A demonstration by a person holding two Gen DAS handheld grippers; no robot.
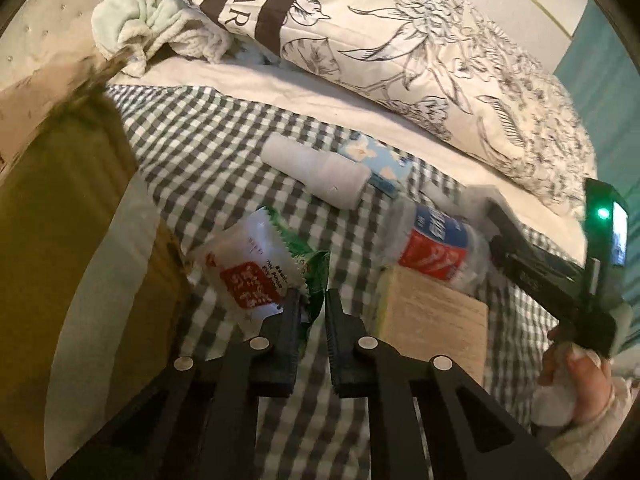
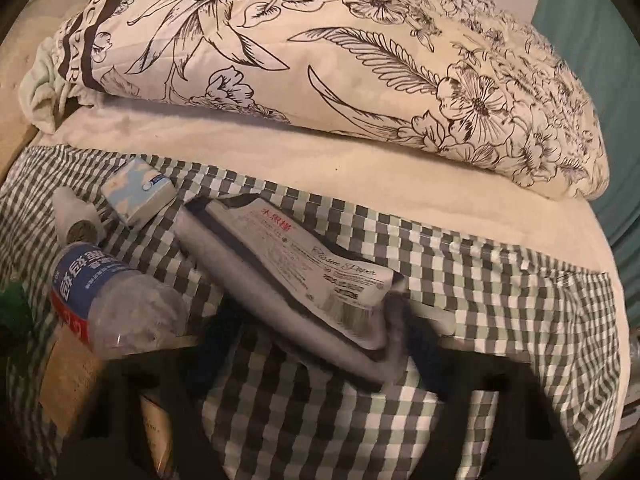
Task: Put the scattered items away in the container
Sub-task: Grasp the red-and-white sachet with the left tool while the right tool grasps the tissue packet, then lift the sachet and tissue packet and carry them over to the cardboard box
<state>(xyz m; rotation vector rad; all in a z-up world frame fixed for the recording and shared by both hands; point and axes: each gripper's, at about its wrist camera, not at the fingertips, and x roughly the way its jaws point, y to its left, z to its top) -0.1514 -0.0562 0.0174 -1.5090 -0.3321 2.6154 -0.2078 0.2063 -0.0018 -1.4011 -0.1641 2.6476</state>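
Cardboard box [image 1: 60, 208]: open beside the gingham sheet [image 1: 208, 148], ready to take items.
Tissue pack [image 2: 320, 276]: right of box, clamped in the right gripper [image 2: 394, 308] for lifting.
Snack packets [image 1: 260, 268]: near box; left gripper [image 1: 312, 300], jaws narrow, pinches their edge.

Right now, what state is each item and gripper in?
Left gripper: nearly shut, pinching the snack packets.
Snack packets: on the bed, not lifted clear.
Water bottle: lying down, propped on the wooden block.
Tissue pack: tilted; right gripper blurred.
White bottle: lying down.
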